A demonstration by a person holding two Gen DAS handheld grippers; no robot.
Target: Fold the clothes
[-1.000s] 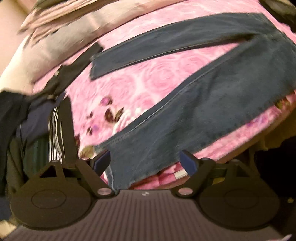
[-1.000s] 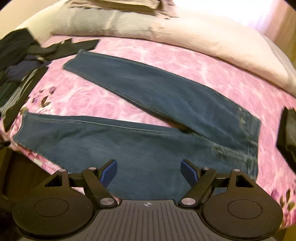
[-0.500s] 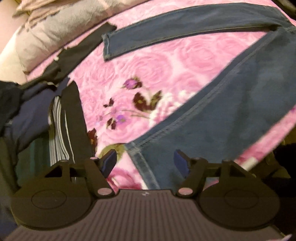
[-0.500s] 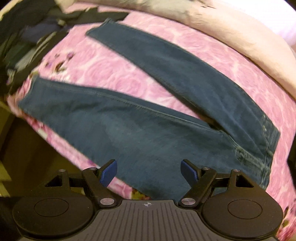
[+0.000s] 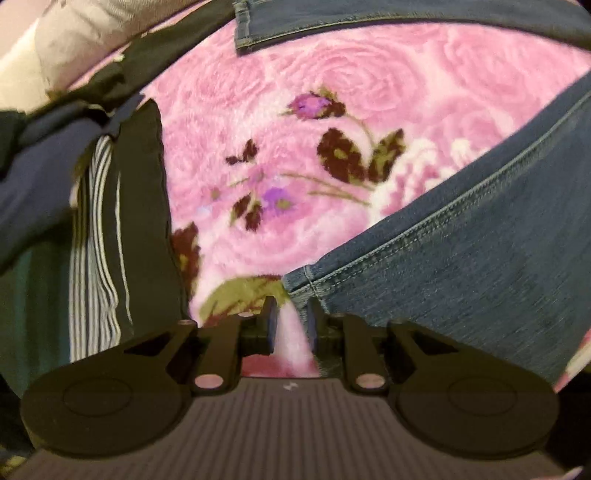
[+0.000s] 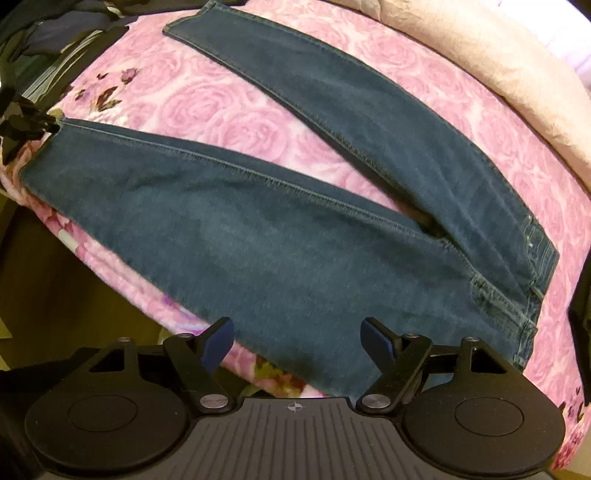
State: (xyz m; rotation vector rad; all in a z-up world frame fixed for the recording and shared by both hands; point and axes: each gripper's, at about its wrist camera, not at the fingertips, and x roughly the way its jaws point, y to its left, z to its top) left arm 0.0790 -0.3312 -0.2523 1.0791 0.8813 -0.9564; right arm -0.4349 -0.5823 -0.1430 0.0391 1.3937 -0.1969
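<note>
Blue jeans [image 6: 258,240] lie flat on a pink rose blanket [image 6: 221,122] with the legs spread and the waist at the right. In the left wrist view the near leg [image 5: 461,266] ends in a hem corner [image 5: 303,282] right at my left gripper [image 5: 290,321]. Its jaws are closing to a narrow gap. Pink blanket shows between the pads, and the right pad touches the hem's edge. The far leg's hem [image 5: 258,29] lies at the top. My right gripper [image 6: 297,339] is open over the near leg's outer edge, holding nothing.
A pile of dark and striped clothes [image 5: 110,203] lies left of the hem, also seen as the pile [image 6: 55,55] at top left. Beige bedding [image 6: 480,66] runs along the far side. The bed's near edge drops off below the jeans. A dark item [image 6: 580,295] sits at the right.
My left gripper has dropped toward the near leg's hem corner and its jaws have narrowed from wide to almost together. My right gripper has come lower over the jeans, still wide.
</note>
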